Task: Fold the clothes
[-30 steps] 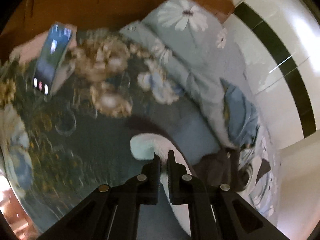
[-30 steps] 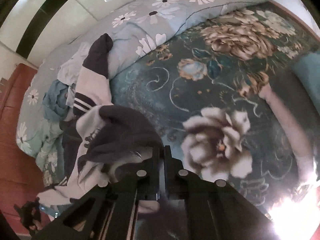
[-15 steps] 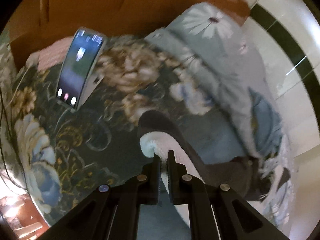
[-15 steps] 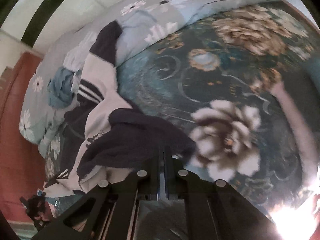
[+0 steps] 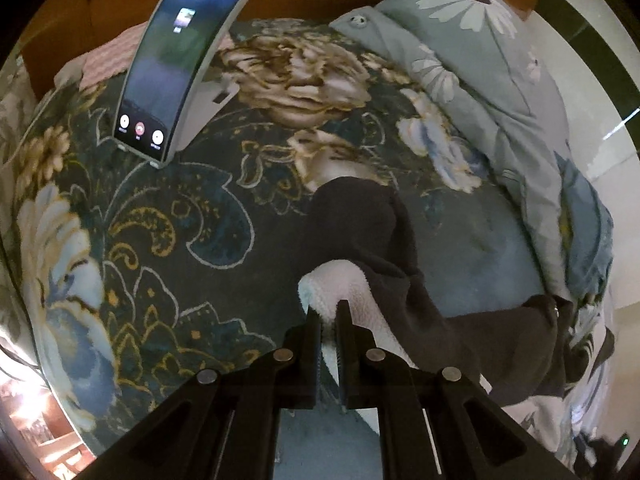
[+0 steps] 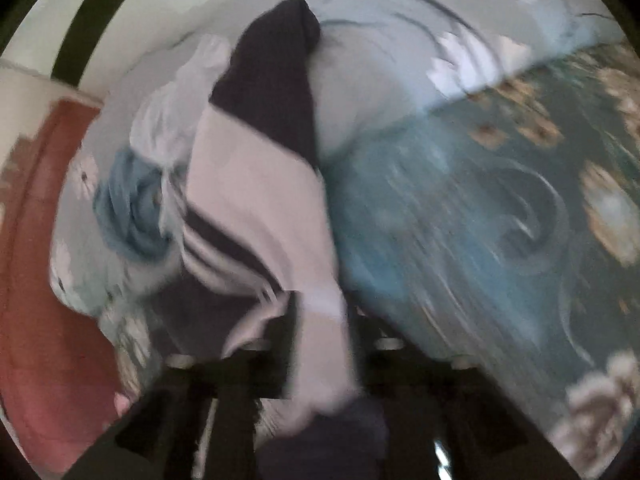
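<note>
A dark and white fleece-lined garment lies on a dark floral bedspread. My left gripper is shut on its white fleecy edge, with a dark sleeve stretching ahead of the fingers. In the blurred right wrist view the same garment shows a white sleeve with dark stripes and a dark cuff. It drapes over my right gripper, which is shut on the white fabric; its fingers are mostly hidden by cloth.
A phone stands propped at the far left of the bed. A light blue daisy-print duvet is bunched along the right side, also in the right wrist view. A blue crumpled cloth lies by the garment. White wall panels stand behind.
My left gripper has moved forward with the fleecy edge, so the phone looks closer. My right gripper has swung sharply toward the duvet, pulling the striped sleeve over itself.
</note>
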### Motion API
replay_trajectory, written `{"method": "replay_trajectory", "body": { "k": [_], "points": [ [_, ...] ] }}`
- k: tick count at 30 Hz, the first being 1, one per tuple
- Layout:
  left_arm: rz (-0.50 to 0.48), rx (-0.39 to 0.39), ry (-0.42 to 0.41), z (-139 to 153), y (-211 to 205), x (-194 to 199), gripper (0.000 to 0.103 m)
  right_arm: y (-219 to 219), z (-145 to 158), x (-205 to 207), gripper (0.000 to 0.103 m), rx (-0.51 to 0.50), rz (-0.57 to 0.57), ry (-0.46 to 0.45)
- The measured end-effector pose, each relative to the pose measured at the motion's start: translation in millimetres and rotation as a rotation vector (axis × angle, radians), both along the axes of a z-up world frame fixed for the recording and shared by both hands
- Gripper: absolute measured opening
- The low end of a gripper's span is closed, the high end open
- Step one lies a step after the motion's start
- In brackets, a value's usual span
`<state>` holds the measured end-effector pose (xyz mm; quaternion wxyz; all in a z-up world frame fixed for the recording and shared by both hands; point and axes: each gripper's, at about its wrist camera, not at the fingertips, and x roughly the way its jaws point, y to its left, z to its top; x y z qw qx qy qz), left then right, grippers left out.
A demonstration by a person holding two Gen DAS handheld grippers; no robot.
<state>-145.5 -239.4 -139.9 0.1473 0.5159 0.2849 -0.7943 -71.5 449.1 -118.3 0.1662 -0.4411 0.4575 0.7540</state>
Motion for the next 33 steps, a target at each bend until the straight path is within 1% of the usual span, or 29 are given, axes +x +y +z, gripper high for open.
{"method": "replay_trajectory", "body": {
  "k": [1,4,5,6,7,11,15,17,20,21,22,23,24,25,26,28,33],
  "points": [
    [0.003,-0.001,-0.003,-2,0,-2,0.009,11,-4,-12,0.048,-0.021,-0.028,0.027],
    [0.012,-0.005,-0.012,-7,1,-8,0.01,34,-20,-35,0.05,-0.053,-0.081,0.038],
    [0.015,-0.006,-0.015,-8,1,-10,0.01,41,-26,-42,0.051,-0.063,-0.099,0.042],
    [0.022,-0.008,-0.014,-9,2,-11,0.01,46,-31,-47,0.056,-0.066,-0.109,0.041],
    [0.03,-0.01,-0.012,-9,2,-12,0.01,49,-37,-52,0.057,-0.072,-0.112,0.043],
    [0.041,-0.03,-0.015,-10,7,-15,0.01,58,-60,-66,0.057,-0.106,-0.113,0.043],
    [0.046,-0.029,-0.021,-11,6,-17,0.01,59,-73,-72,0.057,-0.157,-0.131,0.067],
    [0.056,-0.023,-0.022,-11,5,-16,0.01,56,-75,-76,0.057,-0.171,-0.12,0.069],
    [0.059,-0.035,-0.028,-9,9,-17,0.01,51,-72,-82,0.057,-0.179,-0.097,0.065],
    [0.058,-0.038,-0.03,-7,9,-17,0.01,49,-71,-84,0.054,-0.179,-0.091,0.063],
    [0.057,-0.037,-0.027,-5,10,-17,0.01,48,-69,-84,0.045,-0.188,-0.092,0.053],
    [0.056,-0.035,-0.024,-3,10,-18,0.01,47,-68,-84,0.04,-0.198,-0.094,0.043],
    [0.055,-0.034,-0.021,-1,11,-18,0.01,45,-66,-84,0.029,-0.208,-0.096,0.034],
    [0.054,-0.032,-0.021,1,11,-18,0.01,45,-64,-83,0.016,-0.22,-0.093,0.029],
    [0.053,-0.029,-0.021,3,11,-19,0.01,44,-62,-83,0.015,-0.233,-0.09,0.024],
    [0.053,-0.021,-0.02,6,12,-19,0.009,44,-45,-74,0.012,-0.218,-0.082,0.06],
    [0.061,0.016,-0.001,15,13,-15,0.009,44,-2,-50,0.011,-0.179,-0.062,0.151]
  ]
}}
